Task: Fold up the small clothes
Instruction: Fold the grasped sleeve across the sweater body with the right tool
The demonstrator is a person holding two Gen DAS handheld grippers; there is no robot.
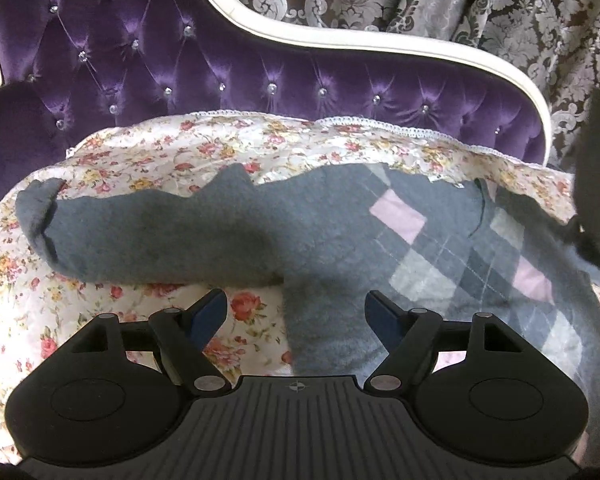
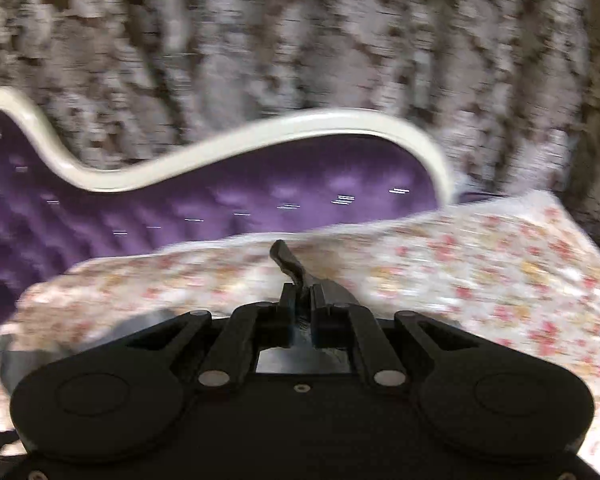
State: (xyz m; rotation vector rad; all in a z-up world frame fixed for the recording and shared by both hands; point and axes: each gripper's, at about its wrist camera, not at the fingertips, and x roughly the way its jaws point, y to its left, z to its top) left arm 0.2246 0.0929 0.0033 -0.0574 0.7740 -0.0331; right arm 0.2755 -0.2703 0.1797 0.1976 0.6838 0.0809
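A small grey sweater (image 1: 260, 232) with a pink and white argyle front lies spread on a floral quilt (image 1: 148, 152), one sleeve stretched out to the left. My left gripper (image 1: 296, 312) hovers open just above the sweater's lower body, nothing between its blue pads. At the right edge of the left wrist view the sweater's other side is lifted off the quilt, under a dark blurred shape. My right gripper (image 2: 301, 312) is shut on a pinch of the grey sweater (image 2: 290, 262), which sticks up from between its fingers. The right wrist view is blurred by motion.
The quilt (image 2: 480, 272) covers the seat of a purple tufted sofa (image 1: 220, 60) with a white curved frame (image 1: 340, 36). A brown and silver damask curtain (image 1: 500, 12) hangs behind it.
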